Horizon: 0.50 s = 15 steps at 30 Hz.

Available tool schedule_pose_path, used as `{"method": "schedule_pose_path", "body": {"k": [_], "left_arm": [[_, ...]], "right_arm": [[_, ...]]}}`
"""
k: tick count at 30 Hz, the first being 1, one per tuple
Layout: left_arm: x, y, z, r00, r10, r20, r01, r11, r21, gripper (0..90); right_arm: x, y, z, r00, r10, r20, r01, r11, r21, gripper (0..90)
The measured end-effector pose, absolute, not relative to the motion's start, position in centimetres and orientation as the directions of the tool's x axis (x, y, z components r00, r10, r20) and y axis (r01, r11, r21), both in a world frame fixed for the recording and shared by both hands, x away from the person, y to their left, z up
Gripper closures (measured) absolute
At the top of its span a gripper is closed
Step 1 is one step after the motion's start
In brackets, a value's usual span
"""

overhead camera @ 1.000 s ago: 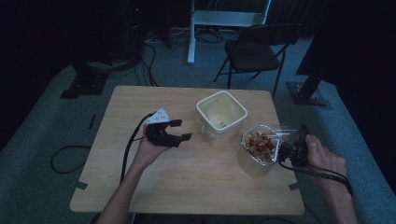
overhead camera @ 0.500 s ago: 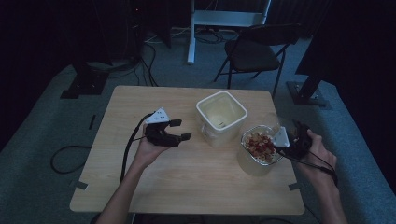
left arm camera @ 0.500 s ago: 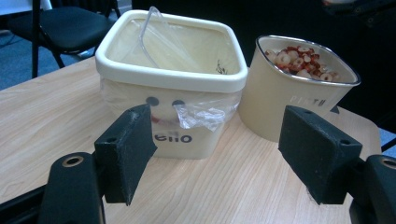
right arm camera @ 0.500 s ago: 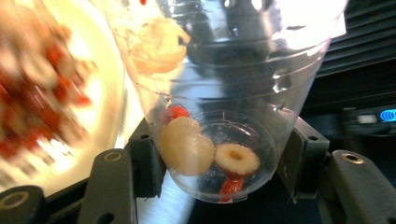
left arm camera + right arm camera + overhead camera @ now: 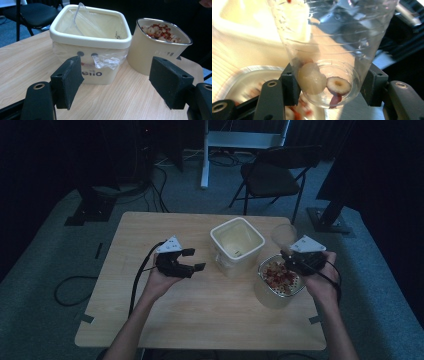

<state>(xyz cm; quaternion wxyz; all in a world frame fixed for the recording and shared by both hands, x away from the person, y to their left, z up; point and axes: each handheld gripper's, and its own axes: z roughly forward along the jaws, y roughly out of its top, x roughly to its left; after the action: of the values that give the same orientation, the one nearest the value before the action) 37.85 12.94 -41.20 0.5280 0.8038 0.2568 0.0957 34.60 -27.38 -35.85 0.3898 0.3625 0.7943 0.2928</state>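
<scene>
While the right gripper (image 5: 329,85) clamps the clear plastic cup (image 5: 332,50) near its base, a few fruit slices (image 5: 324,82) lie inside; cup mouth tilted away from the gripper, above the round metal-rimmed container of red slices (image 5: 277,282). Left gripper (image 5: 192,261) spread, unloaded, facing the square cream tub (image 5: 236,245) on the wooden worktop (image 5: 210,315).

high view overhead; tongs cameras close, sharing tub (image 5: 90,42).

The tub (image 5: 236,246) and the bowl (image 5: 278,282) stand touching, so no gripper fits between; the table (image 5: 200,315) in front is bare.
</scene>
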Motion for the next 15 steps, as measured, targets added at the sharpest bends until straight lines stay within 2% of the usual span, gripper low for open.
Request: {"method": "schedule_pose_path", "body": {"k": [15], "left_arm": [[37.8,13.2,-41.1,0.847,0.518,-0.116,0.309,-0.305,0.901,27.0]], "right_arm": [[37.8,-24.6,-34.3,-0.552,0.815,-0.180,0.361,0.427,0.829,42.1]]}}
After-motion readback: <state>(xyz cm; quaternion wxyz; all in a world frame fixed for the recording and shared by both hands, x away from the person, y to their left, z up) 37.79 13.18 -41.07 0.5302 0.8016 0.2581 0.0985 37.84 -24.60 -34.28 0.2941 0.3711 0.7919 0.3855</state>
